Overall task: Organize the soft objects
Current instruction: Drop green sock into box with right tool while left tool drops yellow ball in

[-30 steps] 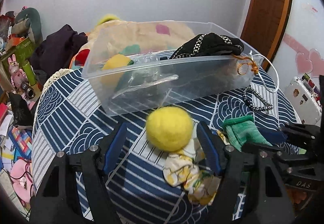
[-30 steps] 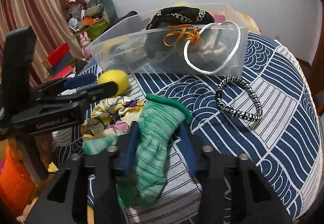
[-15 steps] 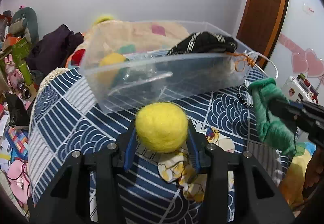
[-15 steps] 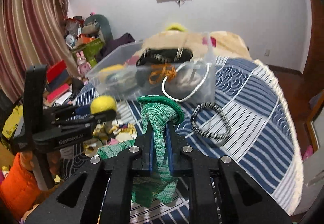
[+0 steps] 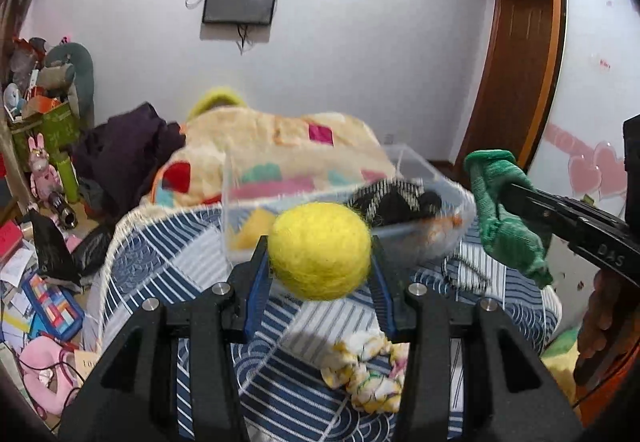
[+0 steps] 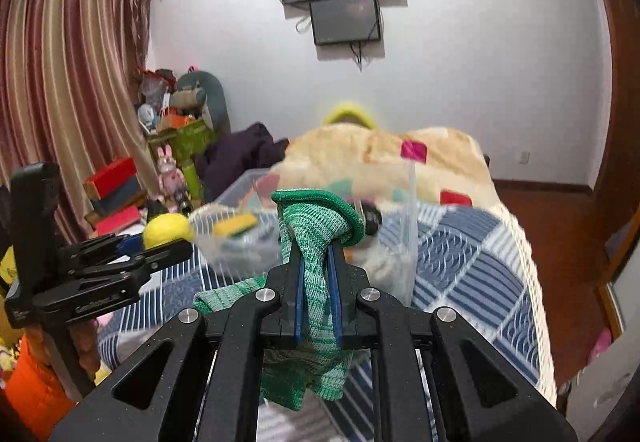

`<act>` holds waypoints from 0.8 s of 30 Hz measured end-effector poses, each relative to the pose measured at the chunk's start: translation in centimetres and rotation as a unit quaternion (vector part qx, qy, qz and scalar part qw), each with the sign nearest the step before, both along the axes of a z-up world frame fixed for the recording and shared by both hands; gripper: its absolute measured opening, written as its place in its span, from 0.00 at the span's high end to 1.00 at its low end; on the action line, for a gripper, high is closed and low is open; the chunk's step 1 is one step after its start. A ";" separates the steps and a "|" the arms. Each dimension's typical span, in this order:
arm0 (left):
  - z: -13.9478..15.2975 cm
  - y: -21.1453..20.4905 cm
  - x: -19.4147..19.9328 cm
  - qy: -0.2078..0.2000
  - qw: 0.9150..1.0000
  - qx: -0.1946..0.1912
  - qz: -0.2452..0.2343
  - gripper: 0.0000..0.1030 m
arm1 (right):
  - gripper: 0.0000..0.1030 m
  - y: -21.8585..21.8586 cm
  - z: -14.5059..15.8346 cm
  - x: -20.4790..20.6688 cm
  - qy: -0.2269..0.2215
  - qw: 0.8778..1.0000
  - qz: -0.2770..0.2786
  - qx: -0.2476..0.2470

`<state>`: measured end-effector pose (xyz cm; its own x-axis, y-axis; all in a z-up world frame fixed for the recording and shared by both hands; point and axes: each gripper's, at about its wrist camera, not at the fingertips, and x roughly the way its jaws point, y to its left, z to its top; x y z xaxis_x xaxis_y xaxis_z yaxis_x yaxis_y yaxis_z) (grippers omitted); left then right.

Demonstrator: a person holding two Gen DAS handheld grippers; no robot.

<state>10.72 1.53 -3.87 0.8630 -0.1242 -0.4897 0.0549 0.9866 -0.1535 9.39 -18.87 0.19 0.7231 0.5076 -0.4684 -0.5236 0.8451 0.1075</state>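
My left gripper (image 5: pixel 318 262) is shut on a fuzzy yellow ball (image 5: pixel 320 250) and holds it in the air in front of the clear plastic bin (image 5: pixel 404 170). My right gripper (image 6: pixel 316 262) is shut on a green knitted sock (image 6: pixel 316 230) that hangs down between the fingers. The right gripper with the sock also shows at the right of the left wrist view (image 5: pixel 504 218). The left gripper with the ball shows at the left of the right wrist view (image 6: pixel 166 228). The bin holds a black cloth (image 5: pixel 396 202) and a yellow item (image 5: pixel 256 226).
A yellow floral cloth (image 5: pixel 368 374) lies on the blue patterned bedcover (image 5: pixel 160 262). A black-and-white braided loop (image 5: pixel 468 274) lies right of the bin. A cream blanket (image 5: pixel 280 146) is piled behind it. Clutter fills the floor at left.
Both grippers have lifted higher off the bed with the ball and the sock, and both views now look more level across the room.
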 end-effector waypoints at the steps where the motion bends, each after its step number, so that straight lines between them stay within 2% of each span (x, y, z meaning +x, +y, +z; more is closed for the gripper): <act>1: 0.4 0.1 0.2 -0.005 1.000 0.000 0.002 0.57 | 0.91 0.3 0.4 0.3 -0.007 1.000 0.001 0.000; 5: 1.2 0.6 1.0 -0.018 1.000 0.001 0.011 0.57 | 0.91 2.4 1.6 1.7 -0.028 1.000 0.009 -0.007; 11: 0.9 0.8 3.2 -0.013 1.000 0.008 0.021 0.57 | 0.91 5.3 1.3 3.8 -0.029 0.999 0.017 -0.018; 16: -0.4 0.8 5.7 0.014 1.000 0.005 0.021 0.57 | 0.91 7.4 -0.1 5.8 -0.006 0.999 0.015 -0.037; 24: -3.3 0.8 9.0 0.069 0.998 -0.006 0.014 0.57 | 0.91 8.7 -3.1 8.0 0.057 0.996 0.013 -0.062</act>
<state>19.67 2.36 -7.12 0.7907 -0.1080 -0.6026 0.0056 0.9855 -0.1693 17.36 -10.22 -2.93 0.6495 0.4586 -0.6064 -0.5359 0.8420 0.0628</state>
